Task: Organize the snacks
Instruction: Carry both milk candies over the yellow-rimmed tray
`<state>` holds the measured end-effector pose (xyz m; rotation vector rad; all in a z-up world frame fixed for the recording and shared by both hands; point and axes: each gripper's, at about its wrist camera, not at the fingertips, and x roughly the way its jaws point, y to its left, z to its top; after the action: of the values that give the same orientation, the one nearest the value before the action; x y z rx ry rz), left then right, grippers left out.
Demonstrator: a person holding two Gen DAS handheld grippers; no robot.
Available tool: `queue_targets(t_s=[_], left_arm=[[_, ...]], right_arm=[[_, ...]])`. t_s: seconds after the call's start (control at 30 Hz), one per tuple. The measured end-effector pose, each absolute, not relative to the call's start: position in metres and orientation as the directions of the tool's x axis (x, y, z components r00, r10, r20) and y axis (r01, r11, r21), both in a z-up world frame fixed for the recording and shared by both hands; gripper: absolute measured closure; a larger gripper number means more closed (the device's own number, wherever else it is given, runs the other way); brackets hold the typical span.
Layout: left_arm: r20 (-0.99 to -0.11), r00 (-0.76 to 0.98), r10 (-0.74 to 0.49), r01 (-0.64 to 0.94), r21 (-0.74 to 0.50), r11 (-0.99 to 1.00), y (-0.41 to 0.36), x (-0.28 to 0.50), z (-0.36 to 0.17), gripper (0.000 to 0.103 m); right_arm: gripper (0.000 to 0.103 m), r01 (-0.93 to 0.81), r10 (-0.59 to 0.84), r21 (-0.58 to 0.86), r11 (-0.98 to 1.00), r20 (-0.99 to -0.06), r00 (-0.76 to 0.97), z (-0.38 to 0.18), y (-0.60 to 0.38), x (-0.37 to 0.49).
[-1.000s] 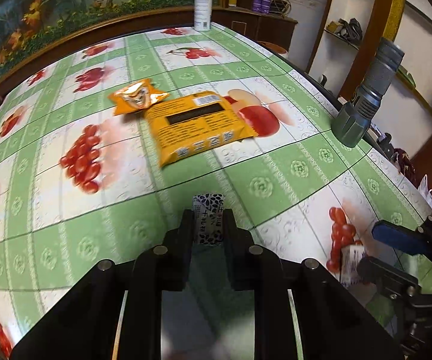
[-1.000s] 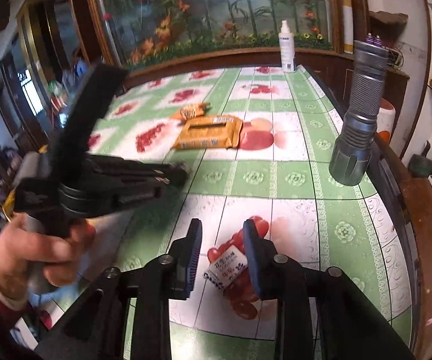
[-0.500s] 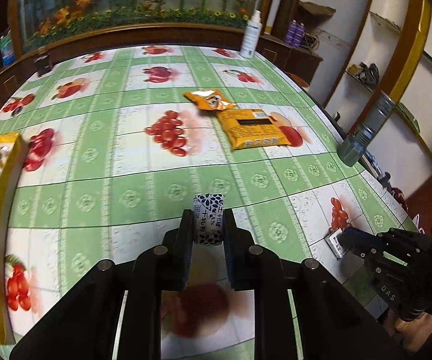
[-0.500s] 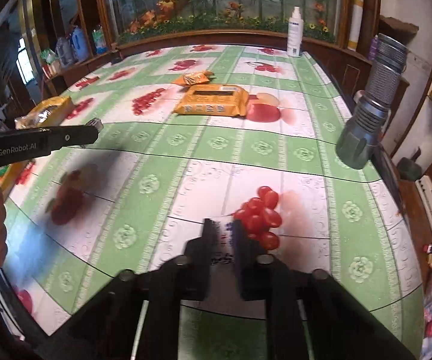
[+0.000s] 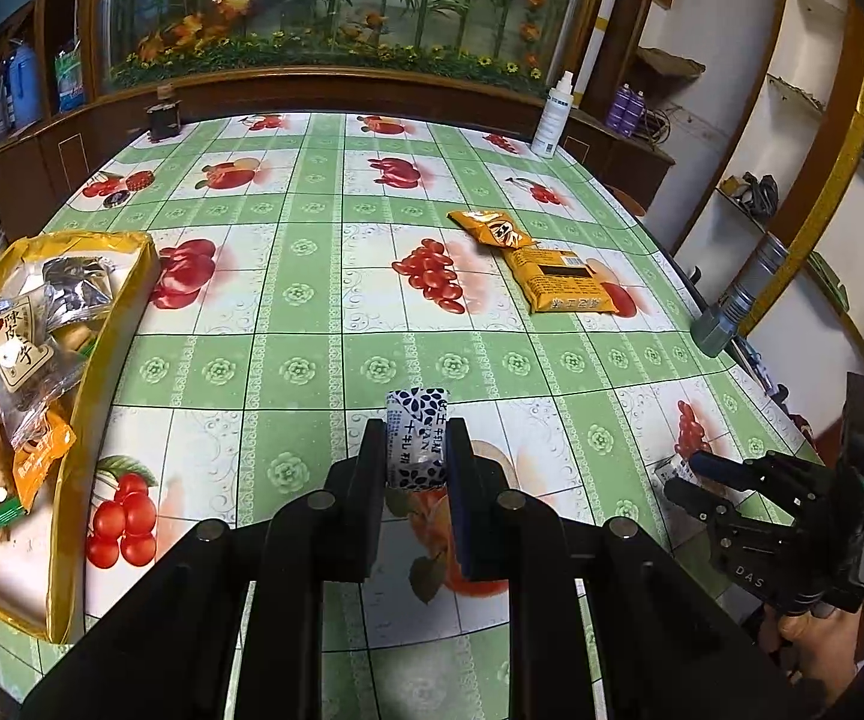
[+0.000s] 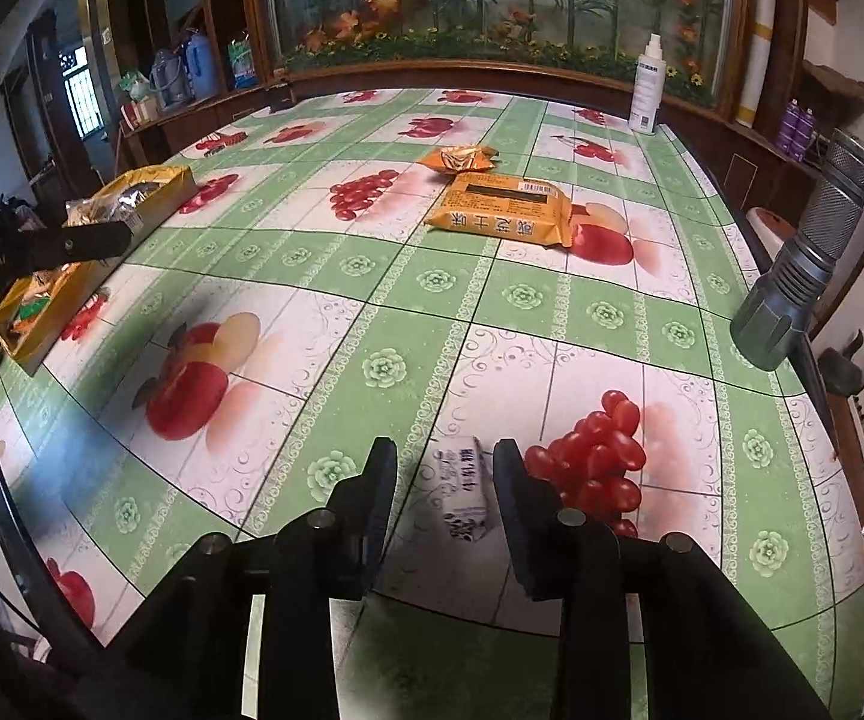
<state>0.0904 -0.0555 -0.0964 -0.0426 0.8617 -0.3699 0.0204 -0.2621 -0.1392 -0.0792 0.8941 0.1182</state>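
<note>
My left gripper (image 5: 415, 456) pinches a small blue-and-white patterned candy packet (image 5: 417, 447); my right gripper (image 6: 445, 480) gapes around a white wrapped candy (image 6: 463, 492). The yellow cardboard tray (image 5: 81, 420) off left is part-filled, two orange snack bags (image 5: 558, 282) wait ahead.

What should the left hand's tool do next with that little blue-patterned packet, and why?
Probably carry it left to the yellow box. The left gripper already clamps the blue-patterned packet above the table, and that box holds the other gathered snacks.

Glossy tablecloth (image 5: 288, 360), ribbed metal flashlight (image 6: 804, 264) — matt.
</note>
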Motion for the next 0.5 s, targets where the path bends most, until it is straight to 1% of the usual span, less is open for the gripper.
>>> queue_targets(t_s=[0.07,0.17,0.23,0.27,0.5], left_arm=[[-0.734,0.587,-0.342,0.302,-0.193,0.934,-0.054,0.090,-0.098,0.087],[-0.735,0.584,-0.346,0.302,-0.198,0.932,-0.054,0.088,-0.098,0.087],[-0.732,0.586,-0.348,0.303,-0.200,0.932,-0.052,0.086,-0.098,0.087],[-0.730,0.589,-0.346,0.302,-0.198,0.932,-0.050,0.085,-0.097,0.087],[-0.716,0.625,-0.312,0.269,-0.178,0.947,-0.033,0.078,-0.091,0.087]], right_arm=[[0.068,-0.136,0.056,-0.033,0.990,-0.798,0.600,-0.145,-0.264,0.020],[0.070,-0.132,0.085,0.010,0.991,-0.811,0.578,-0.150,-0.271,0.021],[0.080,-0.136,0.100,0.027,0.990,-0.816,0.569,-0.151,-0.273,0.023],[0.089,-0.136,0.102,0.029,0.990,-0.813,0.573,-0.151,-0.273,0.022],[0.089,-0.172,0.186,0.099,0.980,-0.761,0.621,-0.131,-0.258,0.021]])
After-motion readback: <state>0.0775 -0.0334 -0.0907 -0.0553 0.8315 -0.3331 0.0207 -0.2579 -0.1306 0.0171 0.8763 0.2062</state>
